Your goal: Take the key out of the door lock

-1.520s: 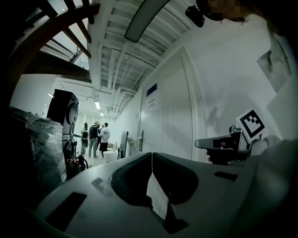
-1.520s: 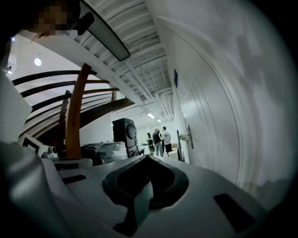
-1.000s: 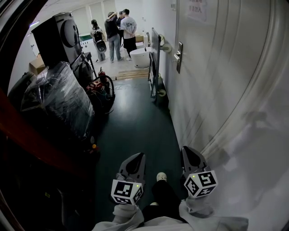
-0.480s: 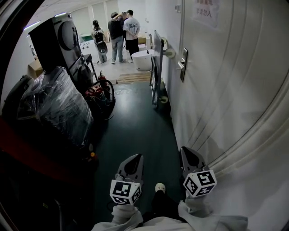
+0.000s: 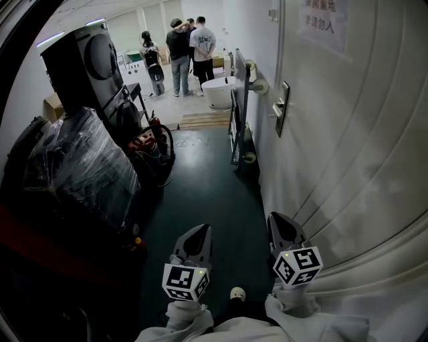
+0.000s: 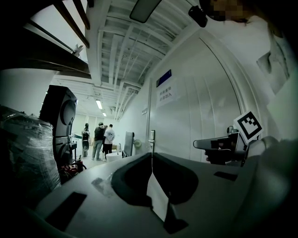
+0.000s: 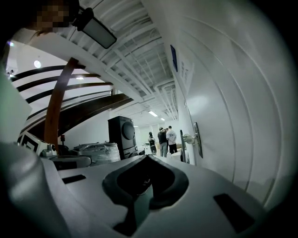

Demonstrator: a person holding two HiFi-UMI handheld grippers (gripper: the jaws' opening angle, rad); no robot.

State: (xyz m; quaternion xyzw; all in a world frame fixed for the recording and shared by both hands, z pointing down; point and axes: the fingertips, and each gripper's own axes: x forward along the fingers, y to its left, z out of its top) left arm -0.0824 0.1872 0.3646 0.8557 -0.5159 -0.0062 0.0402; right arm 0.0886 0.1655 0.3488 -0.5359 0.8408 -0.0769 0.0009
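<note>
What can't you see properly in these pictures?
The key: in every view the door handle plate is too far and small to show one.
The door sign: head view, cut by the top edge, print blurred.
The wrapped bundle: head view, plastic hides what is inside.
The people: head view, too small to tell what they do.

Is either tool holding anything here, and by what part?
Nothing is held: the left tool and the right tool are both shut and empty.
</note>
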